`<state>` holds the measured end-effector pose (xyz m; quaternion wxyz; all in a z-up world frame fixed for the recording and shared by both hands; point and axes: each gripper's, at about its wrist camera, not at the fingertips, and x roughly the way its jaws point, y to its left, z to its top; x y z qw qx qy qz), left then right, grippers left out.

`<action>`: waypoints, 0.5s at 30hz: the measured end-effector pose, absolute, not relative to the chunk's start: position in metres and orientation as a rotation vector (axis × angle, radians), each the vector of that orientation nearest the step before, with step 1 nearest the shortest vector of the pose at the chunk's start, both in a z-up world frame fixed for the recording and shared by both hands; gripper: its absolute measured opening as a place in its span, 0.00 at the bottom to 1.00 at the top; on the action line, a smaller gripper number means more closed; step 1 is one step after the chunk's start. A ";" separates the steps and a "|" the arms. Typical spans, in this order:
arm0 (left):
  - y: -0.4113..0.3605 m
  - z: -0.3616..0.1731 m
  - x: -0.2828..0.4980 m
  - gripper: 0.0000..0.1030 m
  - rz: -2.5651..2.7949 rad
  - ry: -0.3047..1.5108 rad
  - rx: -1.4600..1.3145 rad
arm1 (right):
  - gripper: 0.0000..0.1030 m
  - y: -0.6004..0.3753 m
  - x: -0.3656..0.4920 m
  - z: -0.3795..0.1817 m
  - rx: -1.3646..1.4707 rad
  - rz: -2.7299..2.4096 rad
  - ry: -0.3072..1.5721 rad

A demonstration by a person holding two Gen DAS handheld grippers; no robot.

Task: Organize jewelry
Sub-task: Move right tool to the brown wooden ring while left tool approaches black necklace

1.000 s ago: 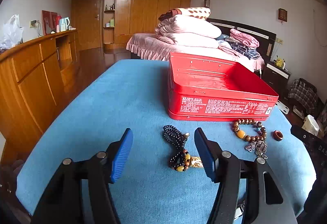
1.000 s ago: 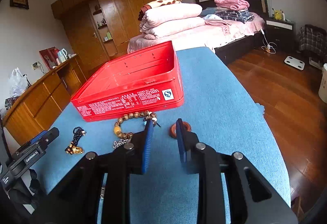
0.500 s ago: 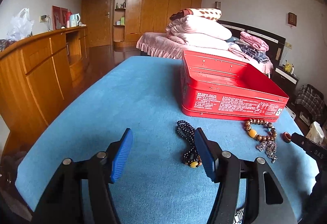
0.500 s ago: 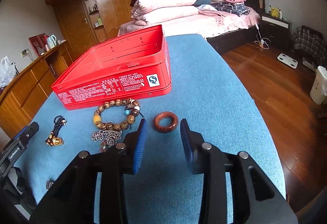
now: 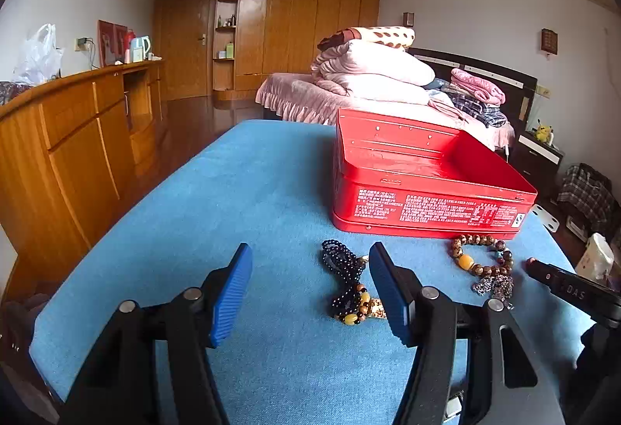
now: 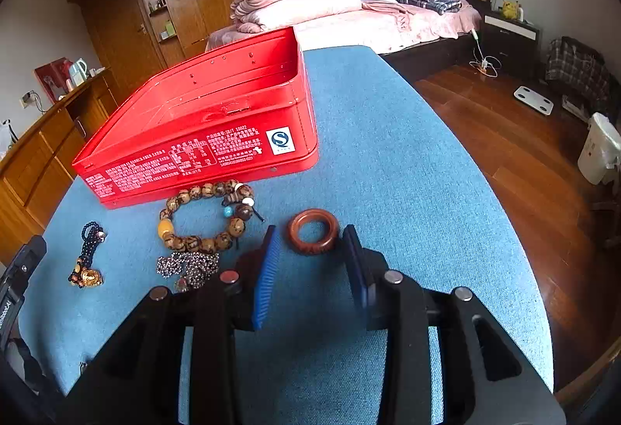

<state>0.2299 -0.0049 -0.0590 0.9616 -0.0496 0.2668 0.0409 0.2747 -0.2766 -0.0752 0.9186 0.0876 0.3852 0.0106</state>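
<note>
Left of frame, our left gripper [image 5: 310, 285] stands wide, the black bead strand [image 5: 345, 281] just inside its right finger; closing off-centre we could snag one loop. At lower centre of the right view, our right gripper [image 6: 310, 250] brackets the wooden ring [image 6: 313, 231], jaws moderately apart; it may skid on the blue cloth [image 6: 388, 153]. Both grippers have closed in since half a second ago. The red tin [image 6: 202, 122] sits empty at upper left.

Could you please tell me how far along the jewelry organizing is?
Nothing is stored yet: the red tin looks empty. In hand: the open right gripper brackets the wooden ring. Left: the ring, brown bead bracelet, silver chain and black bead strand.
</note>
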 end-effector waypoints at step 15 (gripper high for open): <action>-0.003 -0.060 0.230 0.60 0.074 0.552 -0.094 | 0.26 -0.277 0.253 -0.066 0.169 -0.001 0.699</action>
